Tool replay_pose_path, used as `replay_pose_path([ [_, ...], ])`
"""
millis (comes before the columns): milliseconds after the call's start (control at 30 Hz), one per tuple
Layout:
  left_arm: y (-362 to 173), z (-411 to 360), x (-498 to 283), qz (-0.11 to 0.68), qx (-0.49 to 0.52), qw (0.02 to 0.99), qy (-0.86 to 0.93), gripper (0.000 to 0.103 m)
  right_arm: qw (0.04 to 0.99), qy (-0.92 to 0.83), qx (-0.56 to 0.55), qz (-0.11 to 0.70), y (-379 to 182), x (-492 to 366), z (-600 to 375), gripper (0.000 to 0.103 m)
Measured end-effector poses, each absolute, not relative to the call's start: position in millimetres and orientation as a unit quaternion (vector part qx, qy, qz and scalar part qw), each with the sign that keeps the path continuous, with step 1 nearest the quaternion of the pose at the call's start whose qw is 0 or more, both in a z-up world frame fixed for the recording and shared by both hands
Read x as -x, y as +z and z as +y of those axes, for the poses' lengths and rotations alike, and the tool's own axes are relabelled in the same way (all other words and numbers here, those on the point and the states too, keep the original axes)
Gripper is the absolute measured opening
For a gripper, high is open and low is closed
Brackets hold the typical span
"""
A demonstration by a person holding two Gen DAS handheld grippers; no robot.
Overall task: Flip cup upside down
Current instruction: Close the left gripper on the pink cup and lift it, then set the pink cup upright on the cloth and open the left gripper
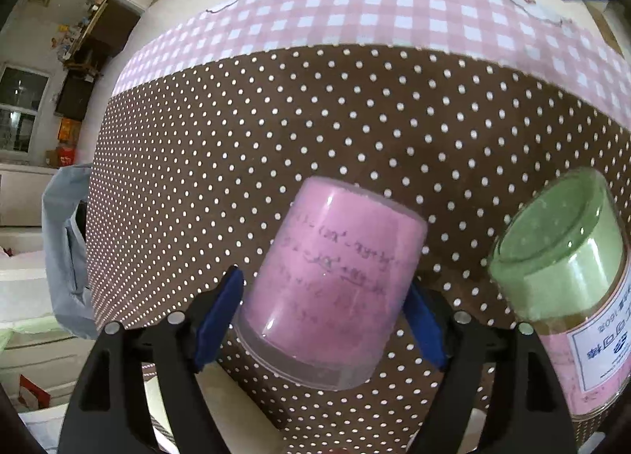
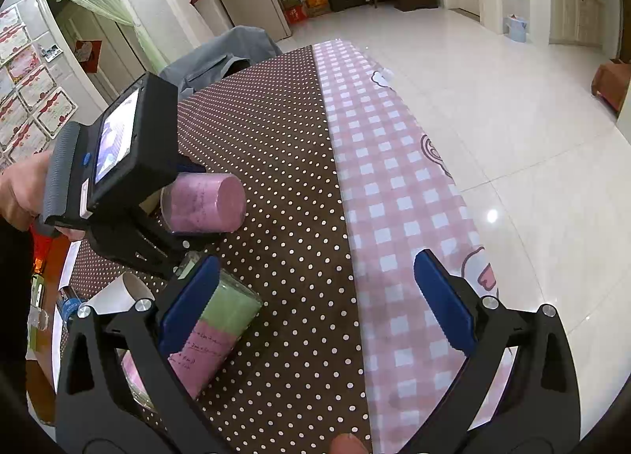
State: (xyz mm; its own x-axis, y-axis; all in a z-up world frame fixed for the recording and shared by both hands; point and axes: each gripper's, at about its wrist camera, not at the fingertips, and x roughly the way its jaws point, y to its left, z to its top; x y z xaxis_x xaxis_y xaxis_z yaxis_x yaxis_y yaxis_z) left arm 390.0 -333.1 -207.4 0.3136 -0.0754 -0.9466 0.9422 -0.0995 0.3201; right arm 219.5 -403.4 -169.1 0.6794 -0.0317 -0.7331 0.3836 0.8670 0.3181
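Left tool (image 1: 321, 320) clamps the clear cylindrical pink-lined cup (image 1: 331, 280) (tilted); right tool (image 2: 315, 304) gapes wide over polka-dot cloth (image 2: 284, 162)

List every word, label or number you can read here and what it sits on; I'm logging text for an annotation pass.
Pink cup, held in the left gripper: dark handwriting, looks like maths, too blurred to quote.
Green and pink cup: white label with upside-down print, too blurred to quote; handwritten lines on its pink band in the right wrist view, unreadable.
Framed certificates on the wall: too small.
Red box by the far wall: markings unreadable.
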Motion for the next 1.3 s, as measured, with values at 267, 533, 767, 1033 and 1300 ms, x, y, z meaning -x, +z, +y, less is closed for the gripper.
replay_pose_path([
  [267,-202,-327,-409,0.406,-0.533,0.596,-0.442,0.073,0.886,-0.121,-0.234,0.381,-169,-214,-403,0.097],
  [533,-174,-286,-427,0.442,-0.440,0.667,-0.408,0.073,0.893,-0.113,-0.231,0.369,-157,-203,-393,0.097],
  [767,-122,-243,-400,0.438,-0.385,0.717,-0.382,0.073,0.903,-0.108,-0.223,0.351,-137,-182,-376,0.097],
  [1033,-88,-187,-348,0.434,-0.336,0.745,-0.379,0.073,0.913,-0.111,-0.203,0.335,-115,-144,-340,0.097],
  [1300,-106,-145,-300,0.475,-0.275,0.743,-0.382,0.073,0.908,-0.143,-0.212,0.331,-118,-99,-315,0.097],
])
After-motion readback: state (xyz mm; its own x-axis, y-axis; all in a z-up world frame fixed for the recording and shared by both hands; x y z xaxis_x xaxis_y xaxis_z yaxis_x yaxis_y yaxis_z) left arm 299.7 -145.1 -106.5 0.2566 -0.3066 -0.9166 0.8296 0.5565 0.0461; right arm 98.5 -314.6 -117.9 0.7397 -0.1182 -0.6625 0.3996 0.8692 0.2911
